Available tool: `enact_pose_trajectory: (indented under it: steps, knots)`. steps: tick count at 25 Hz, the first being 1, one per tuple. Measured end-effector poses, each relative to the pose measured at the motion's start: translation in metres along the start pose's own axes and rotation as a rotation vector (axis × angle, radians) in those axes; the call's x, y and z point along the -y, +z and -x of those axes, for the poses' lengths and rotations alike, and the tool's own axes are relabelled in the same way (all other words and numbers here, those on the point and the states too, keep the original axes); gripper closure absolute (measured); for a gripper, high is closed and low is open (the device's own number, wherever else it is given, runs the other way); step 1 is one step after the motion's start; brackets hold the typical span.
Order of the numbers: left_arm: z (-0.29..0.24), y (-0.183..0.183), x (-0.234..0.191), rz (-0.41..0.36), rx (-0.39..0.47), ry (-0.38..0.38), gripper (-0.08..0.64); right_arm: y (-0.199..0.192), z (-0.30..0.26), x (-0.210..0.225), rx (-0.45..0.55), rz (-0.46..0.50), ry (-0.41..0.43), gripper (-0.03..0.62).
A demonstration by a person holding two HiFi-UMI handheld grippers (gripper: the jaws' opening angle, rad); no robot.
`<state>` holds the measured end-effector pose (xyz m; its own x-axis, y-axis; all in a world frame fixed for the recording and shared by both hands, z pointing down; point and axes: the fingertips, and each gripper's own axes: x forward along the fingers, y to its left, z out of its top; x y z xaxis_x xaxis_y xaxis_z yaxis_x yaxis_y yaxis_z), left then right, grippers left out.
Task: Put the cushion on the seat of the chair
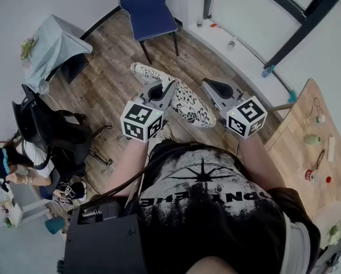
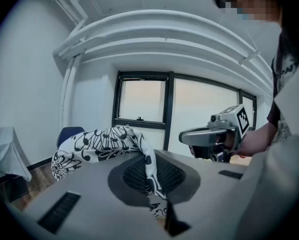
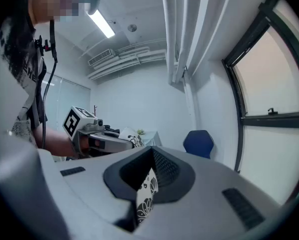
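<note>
The left gripper [image 2: 157,184] has its jaws closed on a fold of the cushion [image 2: 97,146], white with black flowers, which billows up and to the left. A blue chair [image 2: 69,134] peeks out behind it, below a dark-framed window [image 2: 142,101]. At the right, a hand [image 2: 254,139] holds the right gripper [image 2: 187,137] level.

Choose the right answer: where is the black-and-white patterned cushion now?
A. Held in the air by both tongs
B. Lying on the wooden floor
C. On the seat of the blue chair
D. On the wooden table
A: the cushion hangs above the floor between the left tongs and the right tongs. Each pair is closed on a piece of its fabric, and the blue chair stands empty ahead.
</note>
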<state>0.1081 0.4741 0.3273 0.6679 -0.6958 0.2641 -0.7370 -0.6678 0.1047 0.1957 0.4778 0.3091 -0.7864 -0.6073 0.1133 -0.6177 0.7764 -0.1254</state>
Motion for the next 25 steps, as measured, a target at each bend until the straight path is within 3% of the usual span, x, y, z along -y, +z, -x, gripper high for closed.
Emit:
enact_pose_trajectory:
  steps: [8,14,25]
  knots:
    - [-0.002,-0.006,0.005,0.008,-0.005,-0.021,0.537,-0.003,0.0,-0.002,0.006,-0.008,0.015,0.575]
    - [0.002,-0.006,0.004,0.002,-0.005,-0.011,0.538,-0.003,0.0,-0.008,0.033,-0.07,0.044,0.574]
    - [-0.003,-0.016,0.0,0.043,-0.016,0.02,0.537,-0.009,-0.001,-0.006,0.018,-0.052,0.064,0.574]
